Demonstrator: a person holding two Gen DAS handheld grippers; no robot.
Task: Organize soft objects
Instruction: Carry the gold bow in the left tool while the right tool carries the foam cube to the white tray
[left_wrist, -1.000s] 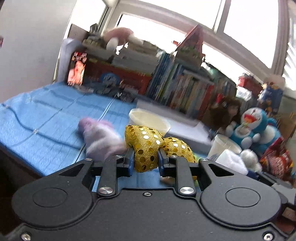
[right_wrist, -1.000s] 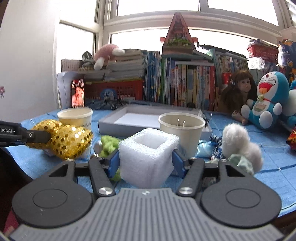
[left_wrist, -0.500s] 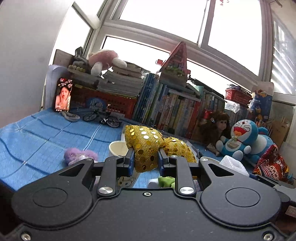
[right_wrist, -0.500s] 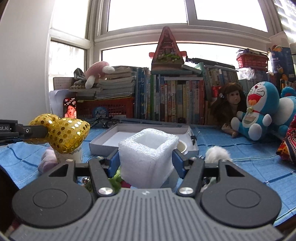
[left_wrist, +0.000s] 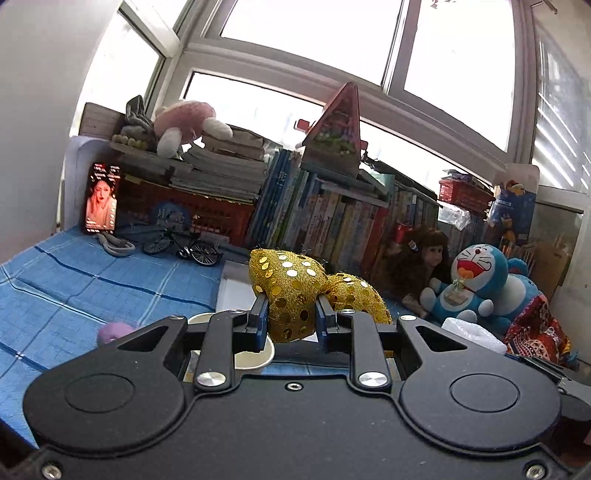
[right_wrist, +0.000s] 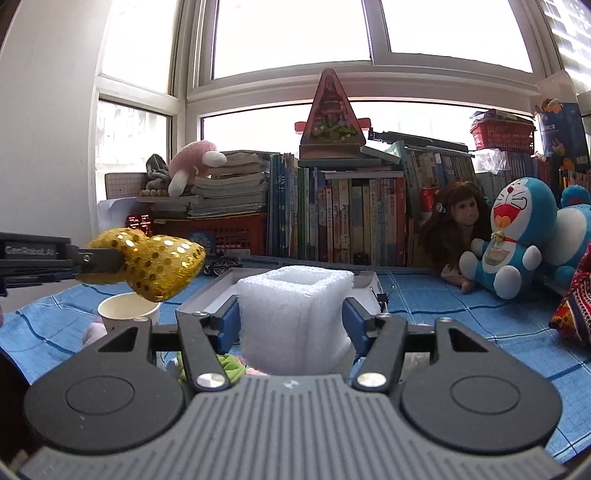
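My left gripper is shut on a gold sequined soft toy and holds it in the air above a paper cup. The same toy and cup show at the left of the right wrist view. My right gripper is shut on a white foam block, held above the blue cloth. A shallow white box lies behind the block. A purple soft thing lies on the cloth at left. A green soft thing shows under the right gripper.
Books line the back under the window. A doll and a blue cat plush sit at the right. A model bicycle and a phone stand at the back left. A pink plush lies on stacked books.
Both grippers have risen with their loads. The left gripper with the gold toy now hangs over the paper cup. The table objects have dropped lower in both views.
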